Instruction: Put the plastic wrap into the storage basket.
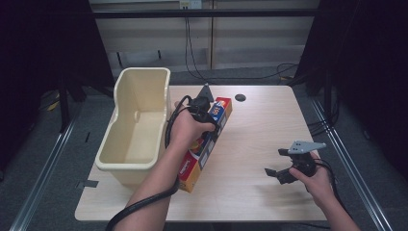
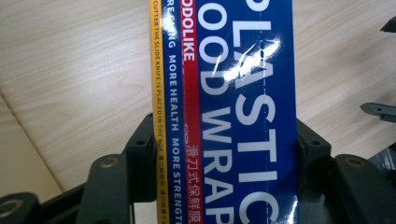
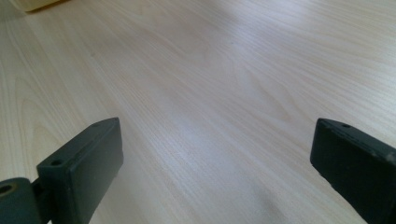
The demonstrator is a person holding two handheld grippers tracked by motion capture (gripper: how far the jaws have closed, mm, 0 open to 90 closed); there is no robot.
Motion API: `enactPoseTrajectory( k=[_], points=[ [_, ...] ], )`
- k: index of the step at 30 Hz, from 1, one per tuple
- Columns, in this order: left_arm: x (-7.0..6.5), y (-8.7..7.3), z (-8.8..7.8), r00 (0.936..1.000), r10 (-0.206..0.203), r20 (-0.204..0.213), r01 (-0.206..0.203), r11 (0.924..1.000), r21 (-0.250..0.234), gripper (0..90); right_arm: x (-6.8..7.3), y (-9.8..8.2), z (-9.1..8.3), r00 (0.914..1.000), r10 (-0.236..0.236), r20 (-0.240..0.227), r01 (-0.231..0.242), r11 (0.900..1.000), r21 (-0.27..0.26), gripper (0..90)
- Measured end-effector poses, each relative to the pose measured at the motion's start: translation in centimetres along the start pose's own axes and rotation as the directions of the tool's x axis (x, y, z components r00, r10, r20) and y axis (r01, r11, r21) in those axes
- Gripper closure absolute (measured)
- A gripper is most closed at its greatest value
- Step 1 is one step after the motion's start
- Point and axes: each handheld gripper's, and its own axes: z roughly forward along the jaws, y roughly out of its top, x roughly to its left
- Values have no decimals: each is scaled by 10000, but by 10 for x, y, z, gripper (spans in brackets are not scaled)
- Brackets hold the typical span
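Two tongs, left tongs (image 2: 224, 154) clamped on half-hidden plastic wrap box (image 2: 224, 93), right tongs (image 3: 215, 158) apart

We have open surface (image 1: 250, 144) between the plastic wrap box (image 1: 207, 144) and our right gripper (image 1: 284, 174), whose spread fingers (image 3: 79, 168) have bare wood ahead. On the left, the cream tub (image 1: 137, 120) walls off that side, just beside the box. Our left gripper (image 1: 204, 108) clamps the box, blocking the narrow lane along the tub.
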Motion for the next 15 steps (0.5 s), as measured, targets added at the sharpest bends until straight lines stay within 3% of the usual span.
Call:
enactPoseTrajectory(
  k=[7,11,15],
  points=[
    [0,2,-11,9998,-114,167,116,9999,-128,405,0,0,0,10000,-15,12,15,10000,11,23],
    [-1,3,-18,10000,-40,-36,40,9999,-109,405,0,0,0,10000,-25,9,25,10000,2,24],
    [-1,3,-25,9994,-342,9,342,9991,-250,405,0,0,-1,10000,-25,10,25,10000,-9,24]
  ],
)
